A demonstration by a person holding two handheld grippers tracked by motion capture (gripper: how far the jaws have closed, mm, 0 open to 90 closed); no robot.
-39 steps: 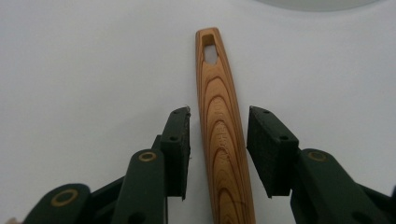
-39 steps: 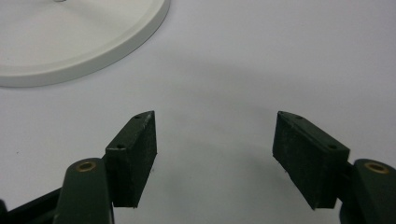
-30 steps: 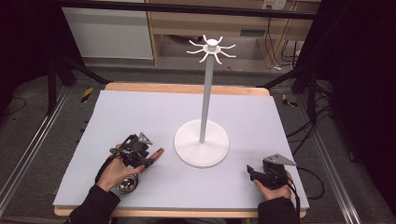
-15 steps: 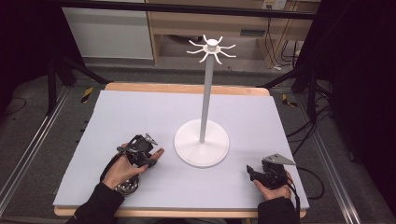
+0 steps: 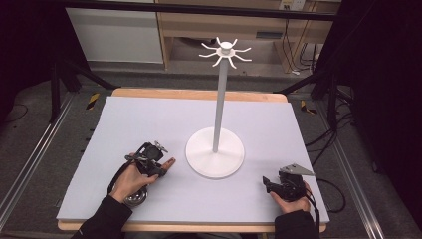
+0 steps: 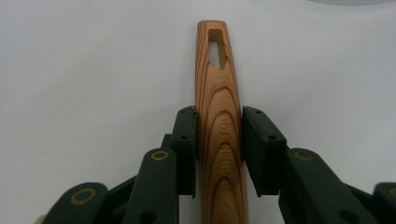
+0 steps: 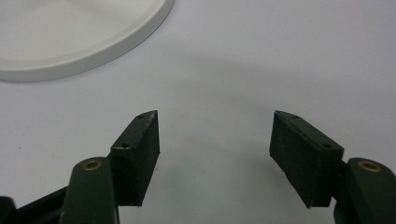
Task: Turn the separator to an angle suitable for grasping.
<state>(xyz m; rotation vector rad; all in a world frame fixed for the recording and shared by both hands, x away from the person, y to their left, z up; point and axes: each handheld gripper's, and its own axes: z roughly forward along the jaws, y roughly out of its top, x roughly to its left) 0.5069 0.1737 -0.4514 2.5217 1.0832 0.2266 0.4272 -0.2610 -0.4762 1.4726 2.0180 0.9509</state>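
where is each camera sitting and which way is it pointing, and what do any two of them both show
High view: above the person's side, looking forward and down at the table; both forearms and hands show.
Left gripper view: rides the left gripper, looking along its jaws, which have just been closing and now clamp the wooden handle.
Right gripper view: rides the right gripper, jaws open over the table.
Shared: the white stand shows in the high view and, as its base rim, in the right gripper view.
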